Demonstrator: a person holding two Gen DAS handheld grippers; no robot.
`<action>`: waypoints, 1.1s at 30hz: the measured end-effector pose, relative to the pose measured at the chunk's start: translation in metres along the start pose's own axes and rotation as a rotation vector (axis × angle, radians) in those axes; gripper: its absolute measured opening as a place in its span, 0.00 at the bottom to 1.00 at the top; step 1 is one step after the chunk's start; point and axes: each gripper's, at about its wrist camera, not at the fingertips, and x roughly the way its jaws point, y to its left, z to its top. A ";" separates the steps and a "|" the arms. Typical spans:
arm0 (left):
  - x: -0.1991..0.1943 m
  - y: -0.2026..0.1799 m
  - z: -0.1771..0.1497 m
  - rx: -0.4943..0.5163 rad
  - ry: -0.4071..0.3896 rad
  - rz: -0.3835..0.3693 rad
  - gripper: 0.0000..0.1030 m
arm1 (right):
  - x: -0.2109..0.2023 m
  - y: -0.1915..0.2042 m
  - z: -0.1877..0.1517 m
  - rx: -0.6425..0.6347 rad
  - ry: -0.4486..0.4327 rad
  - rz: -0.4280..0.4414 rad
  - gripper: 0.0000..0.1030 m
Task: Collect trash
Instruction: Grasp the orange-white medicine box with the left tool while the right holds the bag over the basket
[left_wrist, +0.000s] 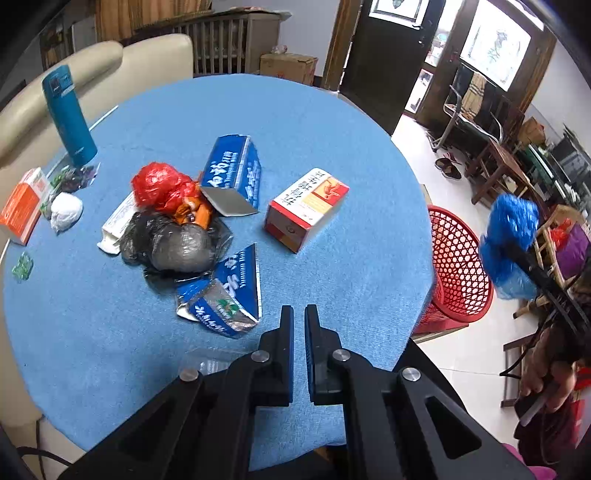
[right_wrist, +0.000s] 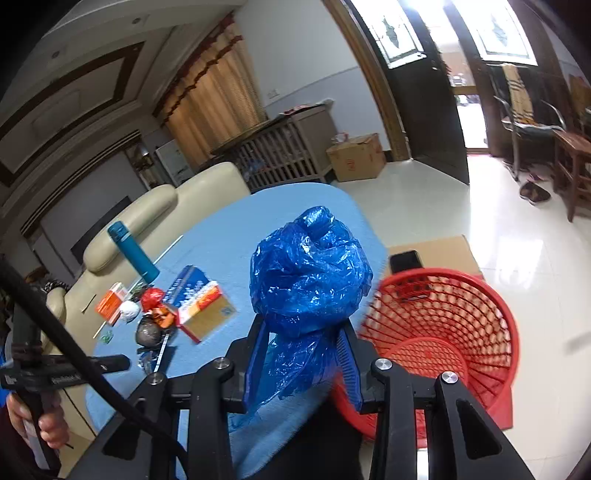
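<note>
One blue bag (right_wrist: 308, 269) is pinched in the right gripper (right_wrist: 304, 354). Its two jaws are squeezed onto the crinkly plastic, with the big wad sticking out past the tips. The bag is up in the air, off the edge of the table (left_wrist: 332, 122) and close to the red basket (right_wrist: 443, 332). I think it is held there so it can be dropped into the basket, which sits on the floor right by the table so trash has a short trip.

The left gripper (left_wrist: 299, 314) hangs over the near side of the table. Its jaws are almost together, with only a thin gap, and nothing is between them. It looks like it is waiting its turn.

Lots of trash is on the table. A red bag (left_wrist: 160, 186) and a black bag (left_wrist: 177, 243) lie in a pile with torn blue cartons (left_wrist: 236, 171). A red and white box (left_wrist: 306, 208) lies a little apart from the pile. A white wad (left_wrist: 65, 212) and an orange box (left_wrist: 22, 206) are near the far left edge. A teal bottle (left_wrist: 68, 114) stands upright there too; I guess it is not trash.

The basket looks empty, so the job seems just begun. The plastic is light and could cling to the jaws when let go.
</note>
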 end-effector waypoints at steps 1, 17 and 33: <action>-0.003 0.000 0.003 0.006 -0.015 0.024 0.06 | -0.001 -0.005 -0.002 0.007 0.002 -0.003 0.38; 0.102 -0.051 0.092 0.253 0.053 0.222 0.80 | -0.012 -0.037 -0.010 0.066 0.012 -0.045 0.38; 0.081 -0.159 0.072 0.327 0.089 -0.033 0.33 | -0.006 -0.087 -0.020 0.198 0.052 -0.090 0.39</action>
